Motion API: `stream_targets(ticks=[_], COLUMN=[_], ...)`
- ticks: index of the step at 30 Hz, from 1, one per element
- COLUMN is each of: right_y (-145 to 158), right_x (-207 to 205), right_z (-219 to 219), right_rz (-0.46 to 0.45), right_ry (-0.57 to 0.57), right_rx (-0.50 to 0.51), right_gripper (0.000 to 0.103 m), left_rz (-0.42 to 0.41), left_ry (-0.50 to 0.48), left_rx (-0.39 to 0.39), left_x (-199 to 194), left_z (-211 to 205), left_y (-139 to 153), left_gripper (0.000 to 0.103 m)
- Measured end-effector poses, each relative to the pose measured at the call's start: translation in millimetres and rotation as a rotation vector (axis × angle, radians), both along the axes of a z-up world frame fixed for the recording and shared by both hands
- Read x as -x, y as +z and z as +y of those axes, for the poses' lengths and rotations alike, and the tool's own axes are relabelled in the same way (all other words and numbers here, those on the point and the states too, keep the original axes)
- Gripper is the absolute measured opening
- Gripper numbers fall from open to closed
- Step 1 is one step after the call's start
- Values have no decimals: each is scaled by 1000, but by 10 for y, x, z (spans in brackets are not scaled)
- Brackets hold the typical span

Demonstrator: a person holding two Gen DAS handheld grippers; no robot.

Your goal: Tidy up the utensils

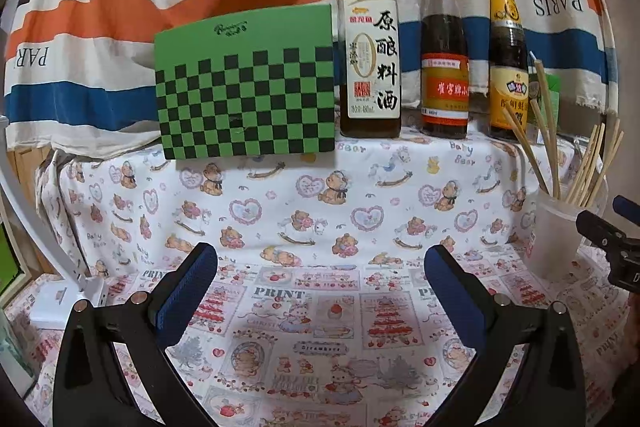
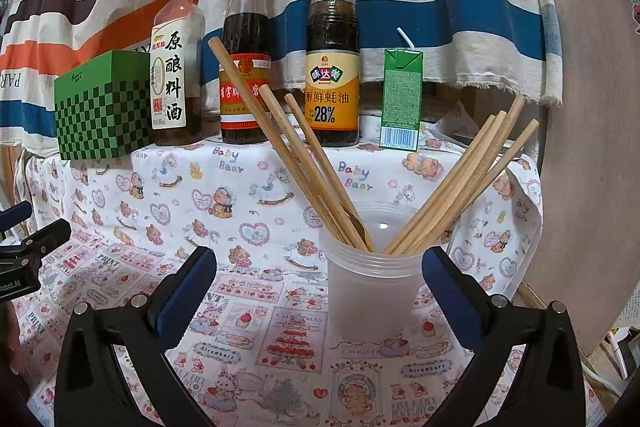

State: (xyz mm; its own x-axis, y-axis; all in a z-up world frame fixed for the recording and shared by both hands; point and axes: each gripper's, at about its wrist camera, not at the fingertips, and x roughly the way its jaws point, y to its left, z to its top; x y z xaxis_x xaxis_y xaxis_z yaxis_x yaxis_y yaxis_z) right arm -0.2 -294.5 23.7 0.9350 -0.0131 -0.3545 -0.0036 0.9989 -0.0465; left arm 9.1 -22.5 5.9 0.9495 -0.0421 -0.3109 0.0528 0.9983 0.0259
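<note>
While the chopsticks (image 2: 320, 167) stand fanned in two leaning groups inside the translucent cup (image 2: 374, 291), both the right gripper (image 2: 319, 291) and the left gripper (image 1: 320, 291) hang spread and empty — any tidying pinch should spare the cup's rim.

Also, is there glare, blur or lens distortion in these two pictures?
Left wrist view: strong fisheye bending, dark corners, green checkered box sharp. Right wrist view: the same bending, a small bright glint inside the plastic cup, chopsticks sharp, the far right edge soft.
</note>
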Motion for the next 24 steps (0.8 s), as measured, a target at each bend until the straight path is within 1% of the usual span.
stream_targets(ticks=[24], right_y=[-8], right_x=[-11], right_z=[-7], right_rz=[2], right_ry=[2], right_rx=[0], right_gripper=[103], left_rz=[0], left_ry=[25], left_rx=[-21], left_x=[-3], left_z=[-22], left_y=[0], left_gripper=[103])
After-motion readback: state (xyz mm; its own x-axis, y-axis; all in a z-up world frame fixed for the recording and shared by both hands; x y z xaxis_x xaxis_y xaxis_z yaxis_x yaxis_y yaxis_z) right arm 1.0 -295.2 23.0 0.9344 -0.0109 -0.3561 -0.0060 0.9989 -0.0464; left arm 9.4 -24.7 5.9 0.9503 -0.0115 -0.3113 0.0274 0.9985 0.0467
